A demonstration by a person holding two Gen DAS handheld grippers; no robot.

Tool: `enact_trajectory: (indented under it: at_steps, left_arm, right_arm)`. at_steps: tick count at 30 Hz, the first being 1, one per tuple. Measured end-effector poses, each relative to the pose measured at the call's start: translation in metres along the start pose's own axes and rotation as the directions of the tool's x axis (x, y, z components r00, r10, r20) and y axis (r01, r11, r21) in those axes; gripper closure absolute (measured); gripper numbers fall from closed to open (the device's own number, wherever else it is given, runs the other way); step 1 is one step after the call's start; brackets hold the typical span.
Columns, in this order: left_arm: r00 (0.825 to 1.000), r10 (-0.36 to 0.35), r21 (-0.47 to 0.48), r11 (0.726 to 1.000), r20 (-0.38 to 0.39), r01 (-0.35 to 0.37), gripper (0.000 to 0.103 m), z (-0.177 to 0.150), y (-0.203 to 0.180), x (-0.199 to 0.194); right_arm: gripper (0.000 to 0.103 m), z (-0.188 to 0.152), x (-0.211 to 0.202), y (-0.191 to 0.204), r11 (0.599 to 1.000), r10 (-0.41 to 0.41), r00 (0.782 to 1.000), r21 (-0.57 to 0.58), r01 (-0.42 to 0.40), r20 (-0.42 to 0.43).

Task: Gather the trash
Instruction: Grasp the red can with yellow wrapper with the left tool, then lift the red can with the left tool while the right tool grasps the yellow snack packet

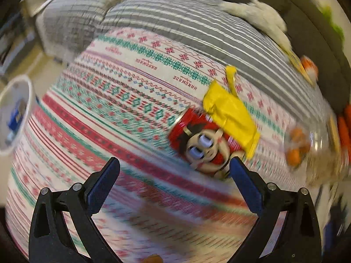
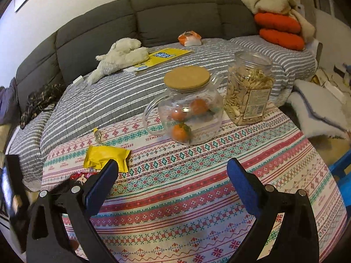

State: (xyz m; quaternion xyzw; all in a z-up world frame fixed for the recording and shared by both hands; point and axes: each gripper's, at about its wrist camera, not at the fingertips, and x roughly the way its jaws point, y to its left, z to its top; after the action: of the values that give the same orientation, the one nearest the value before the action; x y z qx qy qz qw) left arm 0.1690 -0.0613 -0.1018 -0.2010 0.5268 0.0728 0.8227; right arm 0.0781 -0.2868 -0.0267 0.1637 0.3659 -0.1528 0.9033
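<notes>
A red can [image 1: 200, 144] with a cartoon face lies on its side on the patterned tablecloth [image 1: 105, 114], and a yellow wrapper [image 1: 230, 114] lies partly over it. A small yellow scrap [image 1: 231, 76] sits just beyond. My left gripper [image 1: 174, 171] is open, with the can just ahead of its right finger and nothing between the fingers. In the right wrist view the yellow wrapper [image 2: 105, 157] and a sliver of the red can [image 2: 81, 176] lie at the table's left, past the left finger. My right gripper [image 2: 173, 172] is open and holds nothing.
A glass jug [image 2: 188, 107] with a cork lid holds oranges, beside a clear jar [image 2: 249, 87] of seeds, mid-table. A white bin [image 1: 13, 114] stands left of the table. Behind is a grey sofa [image 2: 153, 19] with a white plush toy [image 2: 122, 54], yellow booklet [image 2: 164, 55] and orange cushions [image 2: 280, 32].
</notes>
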Motion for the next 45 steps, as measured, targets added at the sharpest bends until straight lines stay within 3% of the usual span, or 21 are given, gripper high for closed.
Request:
enact_trajectory:
  at_steps: [5,6,7,10,16,20,25,29,33,39,40,41,43,45]
  left_arm:
    - [0.995,-0.014,-0.183,0.983,-0.099,-0.005,0.008,0.013,-0.012,0.03]
    - [0.994,-0.023,-0.194,0.981,-0.11,0.001,0.012,0.015,-0.014,0.034]
    - [0.993,-0.042,-0.189,0.982,-0.114,0.02,0.024,0.016,-0.017,0.036]
    - [0.988,-0.081,-0.082,0.994,-0.128,0.071,0.05,0.017,-0.031,0.037]
    - [0.984,-0.131,0.134,0.98,-0.121,0.147,0.068,0.017,-0.03,0.017]
    - [0.993,-0.101,0.292,0.949,-0.069,0.117,0.068,0.018,-0.01,-0.007]
    - [0.997,-0.07,0.404,0.913,0.013,0.058,0.068,0.018,0.029,-0.042]
    - [0.997,-0.061,0.426,0.904,0.056,0.031,0.068,0.019,0.051,-0.053]
    - [0.994,-0.065,0.44,0.898,0.087,0.02,0.068,0.023,0.058,-0.059]
    - [0.984,-0.108,0.488,0.872,0.142,0.025,0.068,0.024,0.055,-0.077]
    - [0.983,-0.115,0.497,0.867,0.143,0.03,0.068,0.023,0.055,-0.079]
    - [0.983,-0.12,0.502,0.864,0.139,0.035,0.068,0.023,0.055,-0.079]
    - [0.983,-0.127,0.511,0.859,0.133,0.041,0.068,0.022,0.055,-0.078]
    - [0.984,-0.127,0.514,0.857,0.128,0.044,0.068,0.022,0.055,-0.076]
  right_arm:
    - [0.007,0.006,0.0,-0.009,1.0,0.007,1.0,0.024,-0.007,-0.004]
    - [0.007,0.007,0.001,-0.011,1.0,0.005,1.0,0.025,-0.005,-0.006]
    - [0.007,0.007,0.002,-0.012,1.0,0.002,1.0,0.023,-0.002,-0.01]
    - [0.007,0.007,0.01,-0.013,1.0,-0.004,1.0,0.018,0.004,-0.026]
    - [0.007,-0.001,0.024,-0.001,0.998,0.008,0.998,-0.059,-0.012,-0.065]
    - [0.007,-0.009,0.036,0.022,0.984,0.026,0.997,-0.176,-0.039,-0.077]
    - [0.007,-0.026,0.054,0.073,0.92,0.095,0.994,-0.378,-0.109,-0.055]
    - [0.007,-0.036,0.083,0.117,0.855,0.113,0.991,-0.502,-0.131,-0.066]
    - [0.007,-0.032,0.111,0.144,0.818,0.138,0.987,-0.553,-0.16,-0.083]
    - [0.007,-0.027,0.157,0.159,0.738,0.131,0.982,-0.648,-0.189,-0.137]
    - [0.012,-0.024,0.166,0.158,0.735,0.129,0.979,-0.647,-0.203,-0.161]
    - [0.025,-0.023,0.171,0.157,0.736,0.131,0.976,-0.642,-0.215,-0.176]
    - [0.033,-0.016,0.183,0.152,0.753,0.168,0.958,-0.597,-0.277,-0.233]
    - [0.042,-0.01,0.186,0.15,0.775,0.181,0.957,-0.565,-0.282,-0.229]
